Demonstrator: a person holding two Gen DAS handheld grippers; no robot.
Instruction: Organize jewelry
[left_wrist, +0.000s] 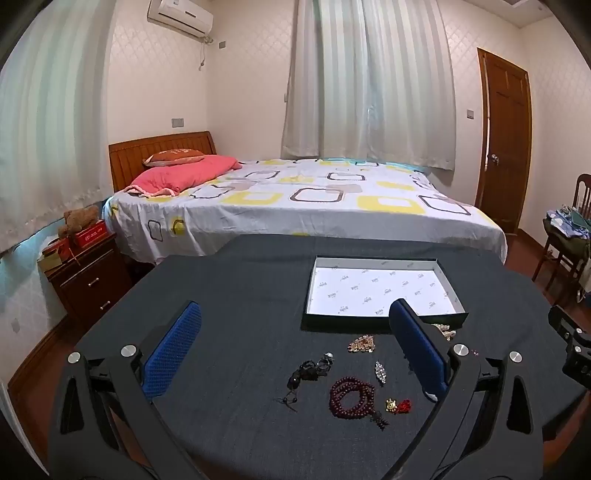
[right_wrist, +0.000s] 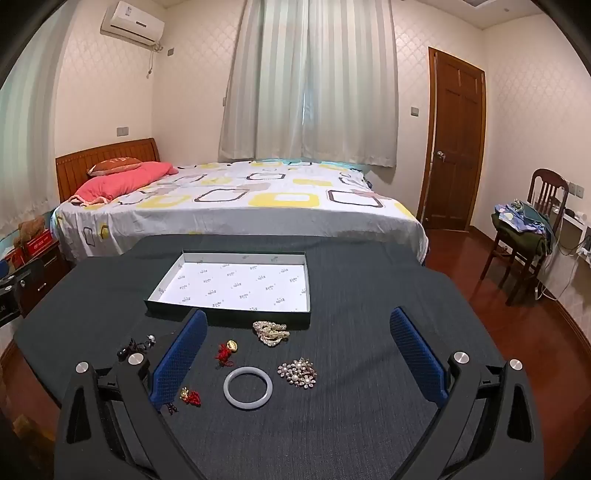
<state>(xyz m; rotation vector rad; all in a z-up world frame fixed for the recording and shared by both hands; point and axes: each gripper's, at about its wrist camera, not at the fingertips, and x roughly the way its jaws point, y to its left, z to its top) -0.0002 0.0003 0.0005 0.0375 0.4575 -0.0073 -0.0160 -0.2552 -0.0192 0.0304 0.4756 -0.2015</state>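
I see both fisheye views sharp and evenly, warmly lit; walls bow outward around the bed (left_wrist: 306, 195), corners black.

- Table cover (right_wrist: 369, 424): dark woven cloth, matt, fine ribbed grain.
- Tray (right_wrist: 229, 318): matt card walls, lined with white printed paper.
- Bangle (right_wrist: 248, 400): pale, smooth, glossy, stone-like.
- Brooch (right_wrist: 297, 373): shiny metal with pearly beads.
- Bead string (left_wrist: 351, 397): dark red, polished, wood-like.
- Gripper pads (right_wrist: 413, 350): blue, dimpled, rubbery; black matt plastic frames, bright metal bolts.
- Door (right_wrist: 456, 144): varnished wood.
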